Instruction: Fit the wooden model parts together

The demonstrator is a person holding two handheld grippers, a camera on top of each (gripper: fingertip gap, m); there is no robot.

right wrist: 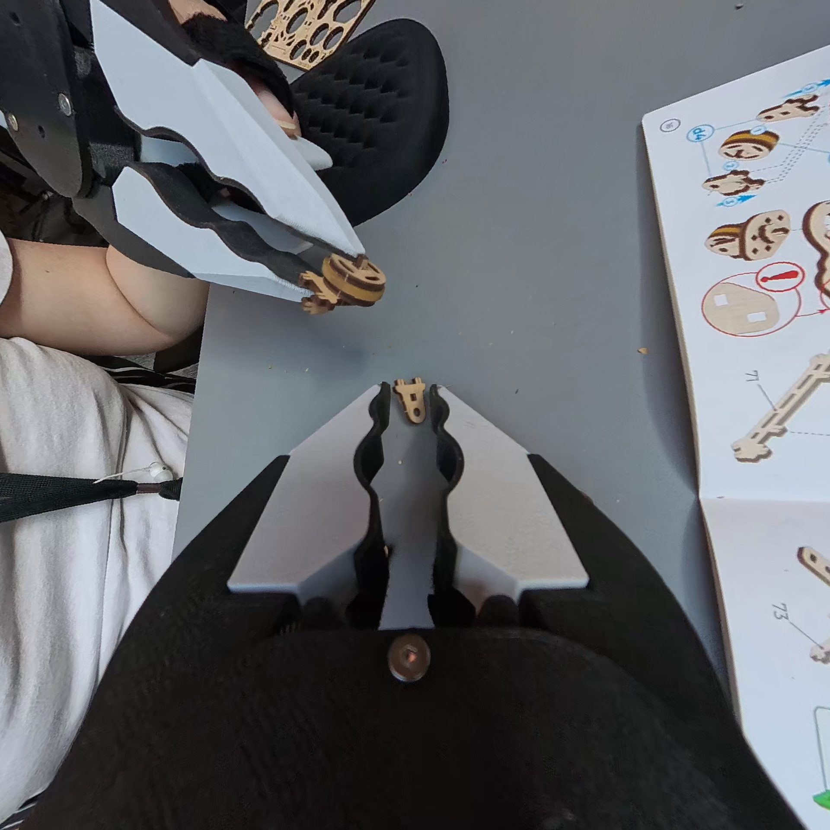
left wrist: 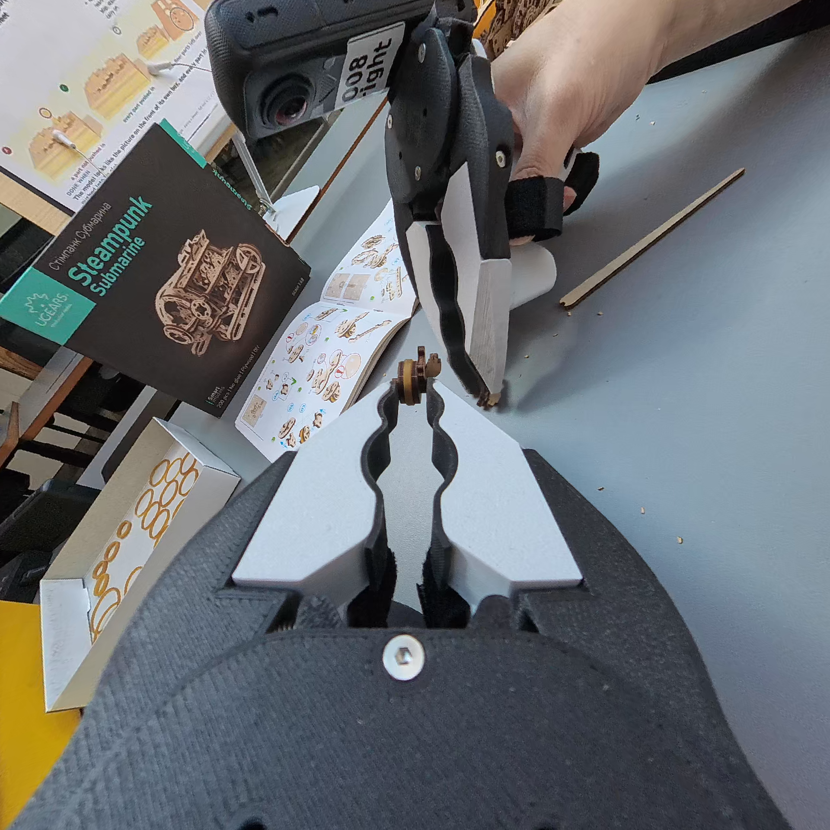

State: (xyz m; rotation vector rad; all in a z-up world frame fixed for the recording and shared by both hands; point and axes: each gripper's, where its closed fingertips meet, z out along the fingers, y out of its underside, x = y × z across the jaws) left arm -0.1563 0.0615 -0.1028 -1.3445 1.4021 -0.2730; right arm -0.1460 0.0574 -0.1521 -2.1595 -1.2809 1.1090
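My left gripper (left wrist: pixel 411 385) is shut on a small wooden wheel assembly (left wrist: pixel 411 379), a tan disc with a brown toothed part, and holds it above the grey table (left wrist: pixel 673 404). In the right wrist view this gripper (right wrist: pixel 334 276) comes in from the upper left with the wheel assembly (right wrist: pixel 355 280) at its tips. My right gripper (right wrist: pixel 409 390) points down at the table, its jaws closed narrowly on a small flat wooden piece (right wrist: pixel 411 401) with two ears and a hole. From the left wrist view the right gripper (left wrist: pixel 487 396) has its tips at the table, just right of the wheel.
An open instruction booklet (left wrist: pixel 323 355) (right wrist: pixel 741 314) lies beside the work spot. The dark kit box (left wrist: pixel 148 269) and a white box holding a ring sheet (left wrist: pixel 134 539) stand on the left. A wooden strip (left wrist: pixel 651 238), a punched wooden sheet (right wrist: pixel 305 27) and a black foam pad (right wrist: pixel 373 112) lie nearby. Across from one pair of fingers to the other is roughly 5 centimeters.
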